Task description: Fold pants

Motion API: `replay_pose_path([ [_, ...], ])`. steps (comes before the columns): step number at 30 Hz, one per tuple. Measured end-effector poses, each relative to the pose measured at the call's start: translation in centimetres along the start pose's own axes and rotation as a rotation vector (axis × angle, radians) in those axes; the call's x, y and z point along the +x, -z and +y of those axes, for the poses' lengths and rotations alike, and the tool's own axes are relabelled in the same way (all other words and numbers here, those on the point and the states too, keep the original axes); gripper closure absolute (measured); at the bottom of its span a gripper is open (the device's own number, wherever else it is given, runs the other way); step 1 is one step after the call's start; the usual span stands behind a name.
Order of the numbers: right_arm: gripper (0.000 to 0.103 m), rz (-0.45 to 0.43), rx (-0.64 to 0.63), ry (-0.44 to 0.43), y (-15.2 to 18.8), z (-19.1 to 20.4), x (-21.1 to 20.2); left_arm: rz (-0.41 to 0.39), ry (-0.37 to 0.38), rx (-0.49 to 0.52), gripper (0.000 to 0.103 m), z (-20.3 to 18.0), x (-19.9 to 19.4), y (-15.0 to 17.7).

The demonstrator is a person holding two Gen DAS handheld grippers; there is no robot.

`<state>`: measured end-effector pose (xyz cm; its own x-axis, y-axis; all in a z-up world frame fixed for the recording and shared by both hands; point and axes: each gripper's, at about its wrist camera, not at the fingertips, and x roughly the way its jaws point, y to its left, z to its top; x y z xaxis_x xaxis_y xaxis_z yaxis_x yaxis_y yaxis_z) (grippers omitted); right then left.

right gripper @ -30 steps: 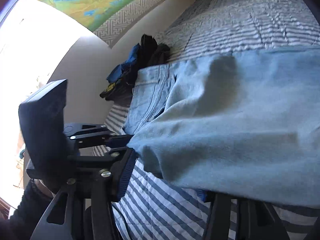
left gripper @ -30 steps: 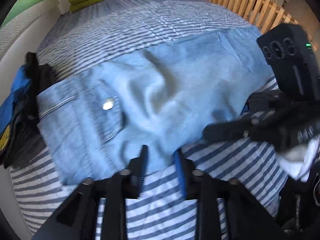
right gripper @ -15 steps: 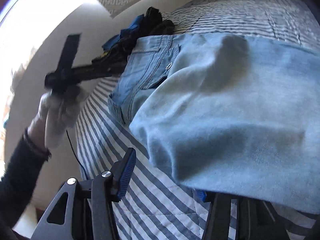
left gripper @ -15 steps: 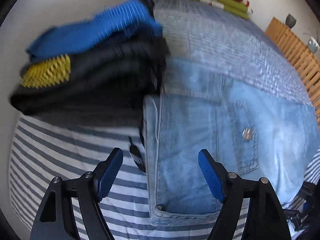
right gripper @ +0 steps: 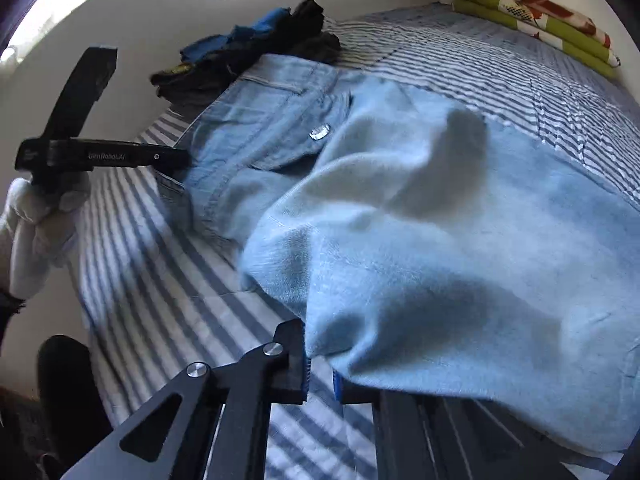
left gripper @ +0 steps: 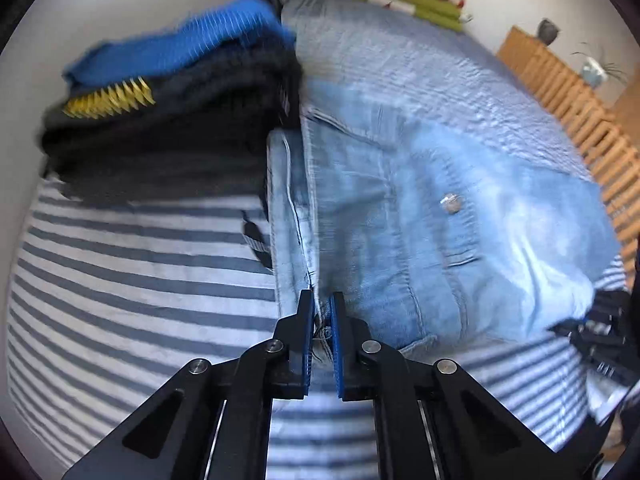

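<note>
Denim, the light blue folded pants [left gripper: 420, 216], lies on the blue-and-white striped bedsheet [left gripper: 120, 280] beside a stack of dark and blue folded clothes [left gripper: 172, 120]. Only the right wrist view shows the white-gloved hand [right gripper: 36, 216]. The left gripper [left gripper: 321, 312] is closing on the waistband corner. The right gripper [right gripper: 320, 364] is closing on the draped leg edge.

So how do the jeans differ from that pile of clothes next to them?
The jeans are one pale blue denim garment, spread out and only partly folded, with both grippers closing on their near edge. The pile of clothes is several dark and bright blue pieces, already folded, stacked and untouched. Both lie on the striped bedding.
</note>
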<state>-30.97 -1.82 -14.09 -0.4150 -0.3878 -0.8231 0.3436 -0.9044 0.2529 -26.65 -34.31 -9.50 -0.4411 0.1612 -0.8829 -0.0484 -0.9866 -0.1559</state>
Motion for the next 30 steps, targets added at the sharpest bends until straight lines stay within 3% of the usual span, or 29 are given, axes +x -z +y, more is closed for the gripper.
replay_pose_path([
  [2, 0.096, -0.008, -0.013, -0.04, -0.3, 0.3, -1.9, -0.011, 0.002, -0.011, 0.095, 0.9, -1.9, 0.8],
  [4, 0.096, 0.063, -0.011, -0.073, -0.1, 0.4, -1.0, 0.018, 0.011, -0.022, 0.095, 1.9, -1.6, 1.7],
  [6, 0.097, 0.128, -0.036, -0.003, 1.0, 0.6, 0.9, 0.086, 0.013, -0.038, 0.09, 2.5, 0.8, 2.6],
  [7, 0.097, 0.164, -0.054, 0.041, 1.6, 0.8, 2.2, 0.128, 0.0, -0.037, 0.081, 2.3, 2.1, 2.5],
  [8, 0.097, 0.177, -0.054, 0.056, 1.9, 0.9, 2.8, 0.143, -0.017, -0.041, 0.06, 2.2, 2.9, 2.3],
  [9, 0.097, 0.177, -0.051, 0.07, 2.1, 0.9, 3.2, 0.119, -0.017, -0.062, 0.053, 2.3, 2.9, 1.7],
  [11, 0.097, 0.172, -0.051, 0.079, 2.1, 1.0, 3.2, 0.037, 0.028, -0.106, 0.028, 2.8, 2.2, 0.1],
  [14, 0.097, 0.177, -0.054, 0.076, 2.1, 0.7, 3.0, -0.044, 0.033, -0.154, 0.022, 3.5, 2.6, -3.4],
  [19, 0.097, 0.164, 0.0, 0.105, 2.4, 0.5, 3.3, 0.02, 0.049, -0.173, 0.02, 4.2, 7.7, -7.2],
  [21, 0.097, 0.158, 0.026, 0.091, 2.1, 0.2, 3.5, 0.065, 0.085, -0.185, 0.026, 4.0, 9.9, -7.1],
  [22, 0.097, 0.155, 0.043, 0.083, 2.1, 0.0, 3.5, 0.054, 0.065, -0.173, 0.041, 3.5, 10.2, -7.0],
  [23, 0.097, 0.151, 0.047, 0.075, 2.1, -0.1, 3.2, 0.033, 0.066, -0.121, 0.076, 2.3, 9.8, -7.0],
  [26, 0.097, 0.129, -0.008, 0.082, 2.0, 1.1, 1.6, 0.021, 0.041, -0.101, 0.09, 0.9, 8.1, -7.5],
  [30, 0.097, 0.085, -0.035, 0.063, 1.2, 2.4, -1.9, -0.011, 0.05, -0.109, 0.096, 1.0, 3.2, -8.2],
])
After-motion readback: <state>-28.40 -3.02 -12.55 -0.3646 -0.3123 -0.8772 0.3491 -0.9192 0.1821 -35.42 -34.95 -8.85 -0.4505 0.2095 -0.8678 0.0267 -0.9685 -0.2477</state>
